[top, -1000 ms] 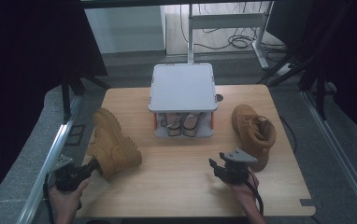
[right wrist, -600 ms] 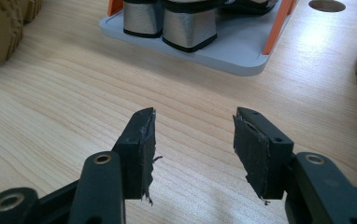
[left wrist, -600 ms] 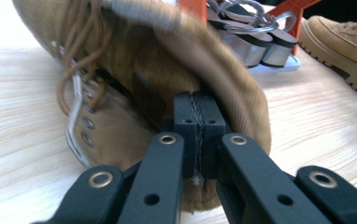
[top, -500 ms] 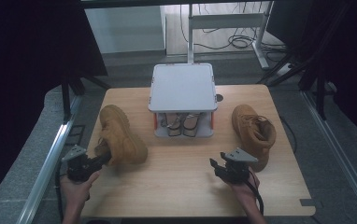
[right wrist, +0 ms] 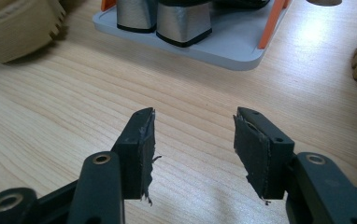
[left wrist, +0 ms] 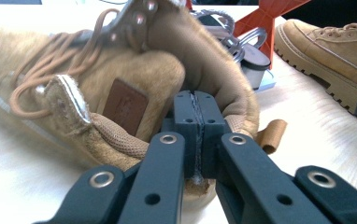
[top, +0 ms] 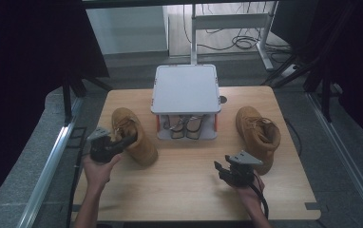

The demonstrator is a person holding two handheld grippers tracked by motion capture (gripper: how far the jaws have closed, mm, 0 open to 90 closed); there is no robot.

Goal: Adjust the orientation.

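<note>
Two tan boots, left tongs [top: 125, 141] clenched on one boot's collar [left wrist: 235, 122], right tongs [top: 220, 170] released

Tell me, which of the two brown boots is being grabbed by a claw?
The boot on the table's left side. The left claw pinches its collar, while the other boot sits free by the open right claw.

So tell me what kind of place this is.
Probably a lab or test workspace, not a home: a bare wooden table ringed by dark curtains, cables on the floor behind it, and a small grey shoe rack between two tan boots.
</note>
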